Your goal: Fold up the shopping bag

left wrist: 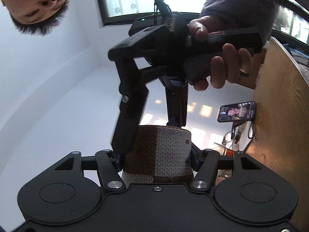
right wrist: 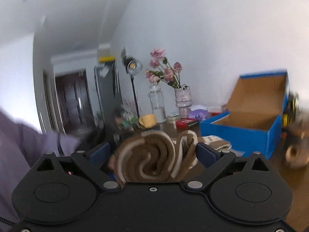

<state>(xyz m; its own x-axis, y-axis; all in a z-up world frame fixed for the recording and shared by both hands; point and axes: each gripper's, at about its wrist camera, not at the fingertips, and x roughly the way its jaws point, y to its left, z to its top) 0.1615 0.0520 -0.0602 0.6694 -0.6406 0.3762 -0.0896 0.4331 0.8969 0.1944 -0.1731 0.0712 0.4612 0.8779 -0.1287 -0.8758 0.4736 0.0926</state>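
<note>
The shopping bag (left wrist: pixel 160 154) is a knitted brown-and-cream piece rolled into a thick bundle. My left gripper (left wrist: pixel 156 159) is shut on it, one blue pad on each side. The left wrist view looks upward. A hand (left wrist: pixel 222 63) there holds my right gripper (left wrist: pixel 146 137) above, its two black fingers reaching down onto the top of the roll. In the right wrist view the bag's spiral end (right wrist: pixel 152 154) fills my right gripper (right wrist: pixel 153 151), and the pads press its sides. Both grippers hold the same roll in the air.
An open blue cardboard box (right wrist: pixel 247 133) stands on the wooden table (right wrist: pixel 301 183) at the right. Behind are a vase of pink flowers (right wrist: pixel 182 100), a glass bottle (right wrist: pixel 157 102), a yellow mug (right wrist: pixel 147 120) and a lamp (right wrist: pixel 133 65). A phone (left wrist: pixel 236 112) sits on a stand.
</note>
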